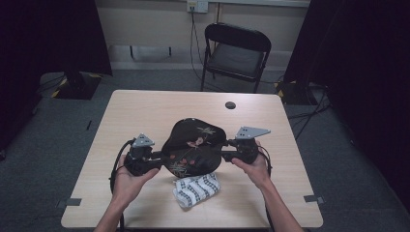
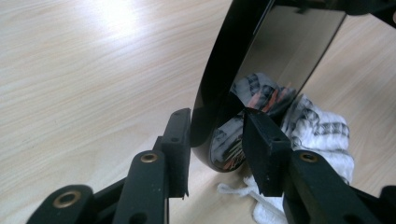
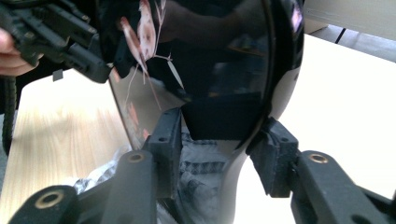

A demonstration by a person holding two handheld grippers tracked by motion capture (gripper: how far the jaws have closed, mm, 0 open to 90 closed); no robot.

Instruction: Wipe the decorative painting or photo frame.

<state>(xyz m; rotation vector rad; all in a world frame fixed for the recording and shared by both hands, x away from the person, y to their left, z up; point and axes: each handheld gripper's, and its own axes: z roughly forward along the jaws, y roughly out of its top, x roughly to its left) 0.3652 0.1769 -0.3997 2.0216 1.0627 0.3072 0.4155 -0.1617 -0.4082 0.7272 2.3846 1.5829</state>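
Observation:
A glossy black lacquer tray [image 1: 193, 145] with a painted flower pattern hangs tilted above the table, held between the two grippers. My left gripper [image 1: 158, 162] is shut on the tray's left rim; in the left gripper view its jaws pinch the rim [image 2: 205, 126] from both sides. My right gripper [image 1: 225, 153] is shut on the opposite rim, and the tray's shiny face [image 3: 224, 56] rises between its jaws. A crumpled white cloth with a black check pattern [image 1: 196, 188] lies on the table just under the tray's near edge. The cloth [image 2: 322, 130] also mirrors in the tray.
The light wooden table [image 1: 145, 111] has a small dark round hole [image 1: 230, 105] near its far edge. A black folding chair [image 1: 237, 53] stands behind the table. Dark curtains flank both sides, and cables run on the floor at the right.

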